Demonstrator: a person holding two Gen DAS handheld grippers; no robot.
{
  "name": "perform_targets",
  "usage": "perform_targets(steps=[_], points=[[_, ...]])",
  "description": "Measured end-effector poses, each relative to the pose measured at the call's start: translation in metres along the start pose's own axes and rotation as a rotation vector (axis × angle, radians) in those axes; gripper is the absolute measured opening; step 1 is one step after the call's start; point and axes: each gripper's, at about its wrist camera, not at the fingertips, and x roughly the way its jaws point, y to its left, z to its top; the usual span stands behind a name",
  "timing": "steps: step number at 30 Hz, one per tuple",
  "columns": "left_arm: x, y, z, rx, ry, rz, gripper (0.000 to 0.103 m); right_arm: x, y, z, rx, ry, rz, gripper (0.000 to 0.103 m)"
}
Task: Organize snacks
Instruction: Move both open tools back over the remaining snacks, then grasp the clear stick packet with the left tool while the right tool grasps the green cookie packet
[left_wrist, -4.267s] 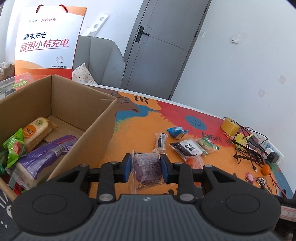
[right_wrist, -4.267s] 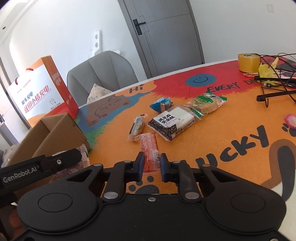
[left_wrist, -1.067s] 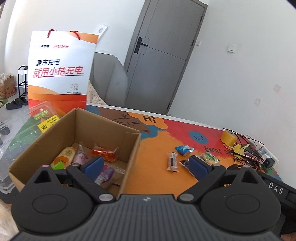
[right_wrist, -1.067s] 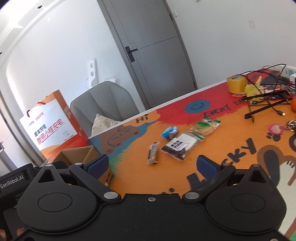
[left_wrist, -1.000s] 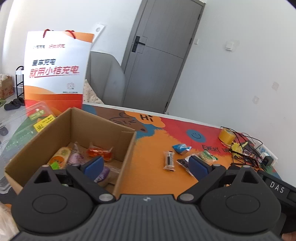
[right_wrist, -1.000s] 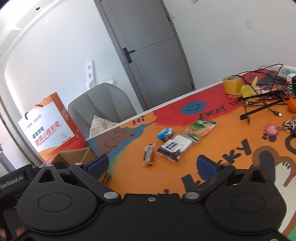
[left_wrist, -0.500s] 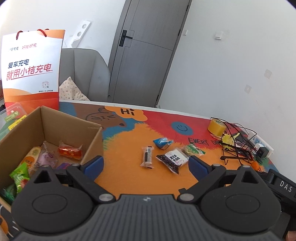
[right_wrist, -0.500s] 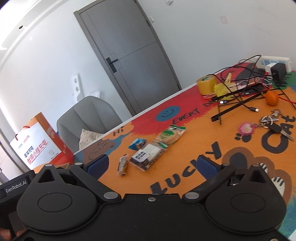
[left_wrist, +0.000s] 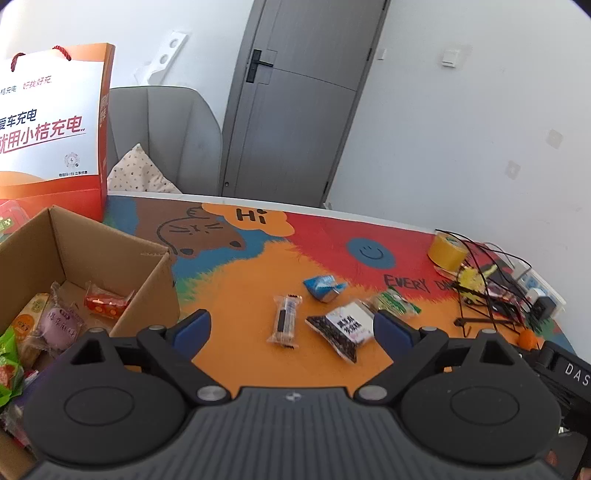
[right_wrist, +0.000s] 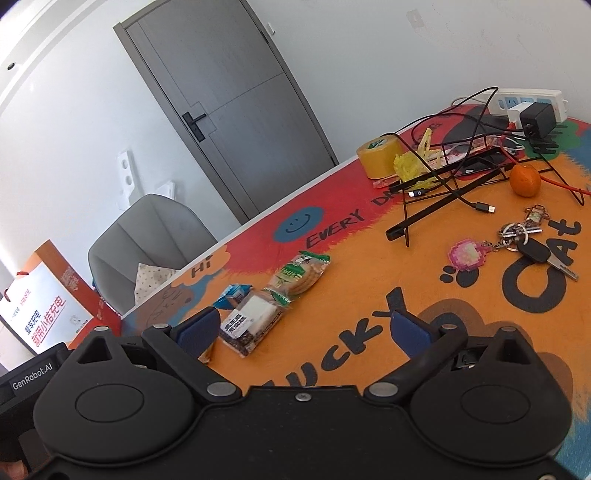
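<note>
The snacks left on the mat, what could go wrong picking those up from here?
1. The black-and-white packet overlaps the green biscuit pack; closing on one may drag the other.
2. The blue wrapper and slim bar lie flat, so fingers may slide over them.
3. Cables, keys and a small orange sit to the right; a wide swing of the right hand-held gripper could snag them.
</note>
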Motion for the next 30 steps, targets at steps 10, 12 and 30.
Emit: perform_targets(steps=[10, 12, 30], points=[[0.044, -0.007, 0.013, -0.007, 0.025, 0.058, 0.076, 0.046, 0.005, 0.021, 0.016, 0.064, -0.035, 0.095], [0.053, -0.007, 0.012, -0.013, 0.043, 0.063, 0.07, 0.056, 0.006, 0.023, 0.028, 0.084, -0.034, 0.094], [0.131, 0.005, 0.003, -0.088, 0.194, 0.126, 0.048, 0.145, 0.021, 0.037, 0.046, 0.181, -0.105, 0.078]])
